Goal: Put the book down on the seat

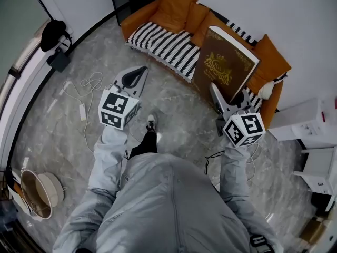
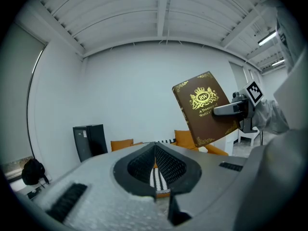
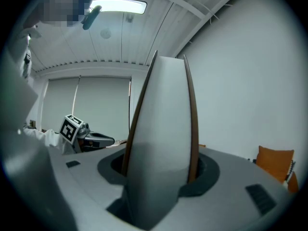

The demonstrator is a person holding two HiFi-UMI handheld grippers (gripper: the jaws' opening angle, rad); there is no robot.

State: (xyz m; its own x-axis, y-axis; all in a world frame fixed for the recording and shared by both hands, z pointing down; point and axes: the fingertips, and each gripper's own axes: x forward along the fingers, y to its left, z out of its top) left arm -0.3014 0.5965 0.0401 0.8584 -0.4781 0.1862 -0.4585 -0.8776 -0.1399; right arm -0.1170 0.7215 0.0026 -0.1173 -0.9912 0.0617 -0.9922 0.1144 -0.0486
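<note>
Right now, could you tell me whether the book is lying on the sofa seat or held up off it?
Held up: the right gripper clamps the book by its lower edge, and it stands tilted above the striped seat.

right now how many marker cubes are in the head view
2. One cube sits on the left tool, at left above the floor; the other sits on the right tool, which grips the book before the sofa. None seems hidden.

The brown hardcover book, with a gold crest and border on its cover, hangs tilted in the air. The right claw pinches its lower edge, beside the orange sofa with its striped seat cover.
</note>
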